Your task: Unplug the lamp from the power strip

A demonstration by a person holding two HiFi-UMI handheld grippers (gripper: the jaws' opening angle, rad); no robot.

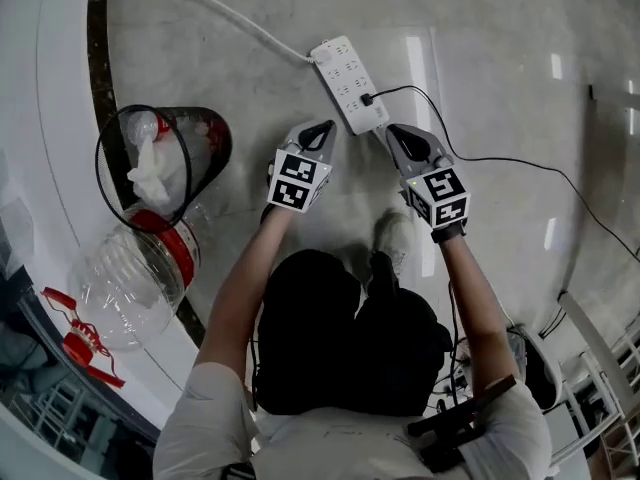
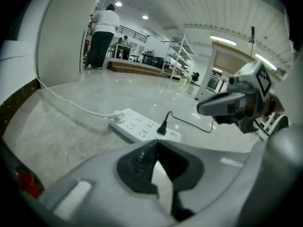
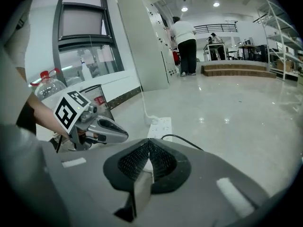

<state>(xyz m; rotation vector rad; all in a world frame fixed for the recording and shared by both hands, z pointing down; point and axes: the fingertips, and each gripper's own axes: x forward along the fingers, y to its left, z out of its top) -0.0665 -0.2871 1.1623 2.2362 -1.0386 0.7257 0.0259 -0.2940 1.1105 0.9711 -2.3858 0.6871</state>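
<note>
A white power strip (image 1: 349, 84) is laid on the floor (image 1: 500, 48). 1 black plug (image 1: 367, 99) is stuck in the power strip's near end. The left hand-held gripper (image 1: 322, 130) is held just left of that end, its 2 jaws pressed together on nothing. The right hand-held gripper (image 1: 398, 134) is held just below the plug, closed and empty too.

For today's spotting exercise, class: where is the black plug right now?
In the head view the black plug sits at the near end of the white power strip on the floor, just ahead of the right gripper.
</note>
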